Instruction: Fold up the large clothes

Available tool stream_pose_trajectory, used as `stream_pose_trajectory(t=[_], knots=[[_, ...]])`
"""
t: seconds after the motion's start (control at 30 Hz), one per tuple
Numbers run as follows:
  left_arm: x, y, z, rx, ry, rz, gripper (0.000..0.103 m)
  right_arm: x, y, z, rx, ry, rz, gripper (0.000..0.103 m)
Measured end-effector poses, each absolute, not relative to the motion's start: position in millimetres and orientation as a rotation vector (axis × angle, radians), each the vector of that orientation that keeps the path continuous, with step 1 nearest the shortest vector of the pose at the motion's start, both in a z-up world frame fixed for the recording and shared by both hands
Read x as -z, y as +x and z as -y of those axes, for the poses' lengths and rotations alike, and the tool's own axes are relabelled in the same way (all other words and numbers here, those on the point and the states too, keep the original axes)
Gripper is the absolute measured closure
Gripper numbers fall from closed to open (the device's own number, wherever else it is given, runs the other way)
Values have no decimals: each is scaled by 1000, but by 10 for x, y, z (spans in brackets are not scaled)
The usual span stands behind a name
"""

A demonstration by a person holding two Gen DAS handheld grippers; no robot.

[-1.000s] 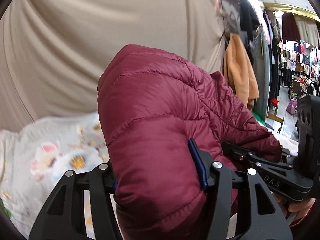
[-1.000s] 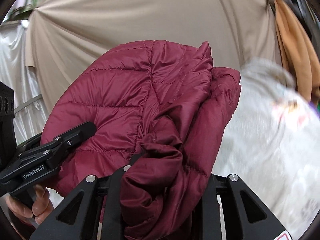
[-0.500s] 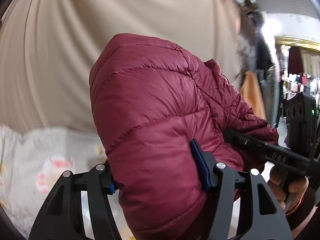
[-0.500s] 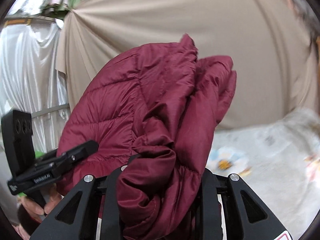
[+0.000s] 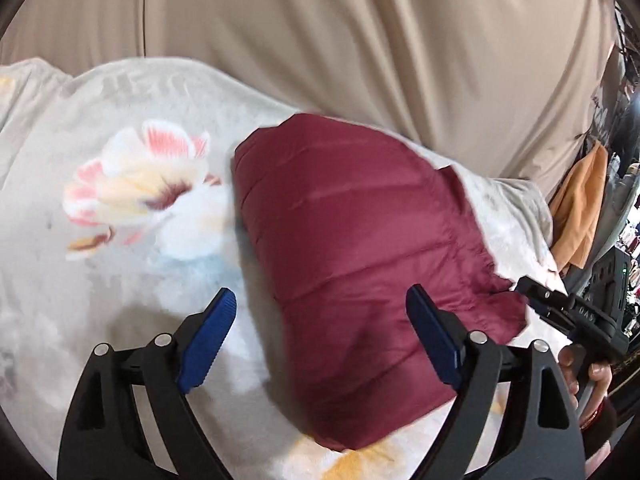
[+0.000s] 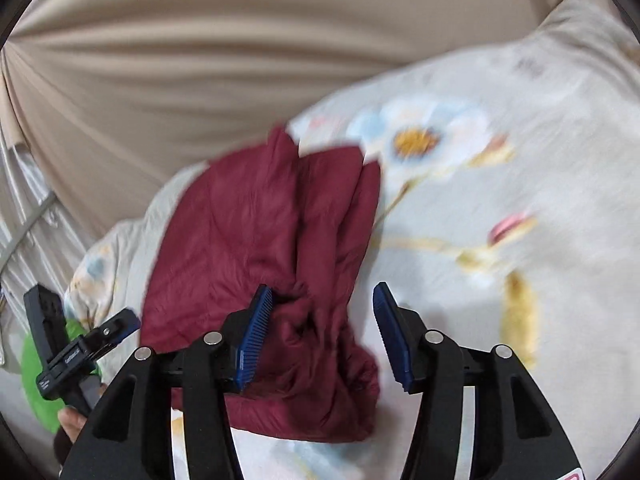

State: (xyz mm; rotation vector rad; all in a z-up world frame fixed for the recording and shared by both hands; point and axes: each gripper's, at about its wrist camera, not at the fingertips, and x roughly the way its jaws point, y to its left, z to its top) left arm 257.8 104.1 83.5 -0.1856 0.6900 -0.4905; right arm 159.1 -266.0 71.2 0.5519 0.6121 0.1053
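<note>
the folded maroon puffer jacket lay on the floral blanket, apparently set down as finished. the left claw was opening wide astride the jacket's near edge, and the right claw was opening over its bunched end, neither pressing it.

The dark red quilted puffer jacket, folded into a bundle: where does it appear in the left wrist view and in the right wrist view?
Left wrist view: the dark red quilted puffer jacket fills the centre and lower right, lying on the bedding.
Right wrist view: it lies centre-left, with its bunched end at bottom centre.
Shared landmark: the white floral bedspread under the jacket, with the beige draped curtain behind it.
</note>
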Motion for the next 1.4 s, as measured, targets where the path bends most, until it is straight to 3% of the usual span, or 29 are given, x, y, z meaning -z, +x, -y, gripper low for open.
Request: stream_pose_trajectory(t=[0.07, 0.2, 0.3, 0.37, 0.47, 0.77, 1.0, 1.27, 1.4], knots=[[-912, 2528, -906, 518, -184, -685, 18, -830, 1536, 2754, -119, 540, -592, 59], [-867, 2446, -473, 517, -69, -697, 18, -1019, 1754, 2426, -110, 365, -590, 60], [-750, 2302, -270, 501, 47, -696, 18, -862, 2050, 2148, -54, 265, -651, 62], [-684, 2189, -258, 511, 117, -687, 18, -636, 2135, 2174, -70, 285, -723, 81], [-547, 2056, -345, 494, 227, -691, 18, -534, 1944, 2244, -100, 314, -732, 95], [-225, 2338, -544, 442, 101, -843, 16, -340, 1933, 2216, -74, 306, -800, 94], [-586, 1948, -576, 348, 178, -741, 18, -845, 1447, 2173, -99, 287, -689, 94], [-794, 1898, -466, 287, 134, -688, 13, -359, 1563, 1895, -110, 192, -848, 101], [-696, 1995, -397, 254, 136, -714, 13, -491, 1493, 1916, -107, 214, -827, 101]])
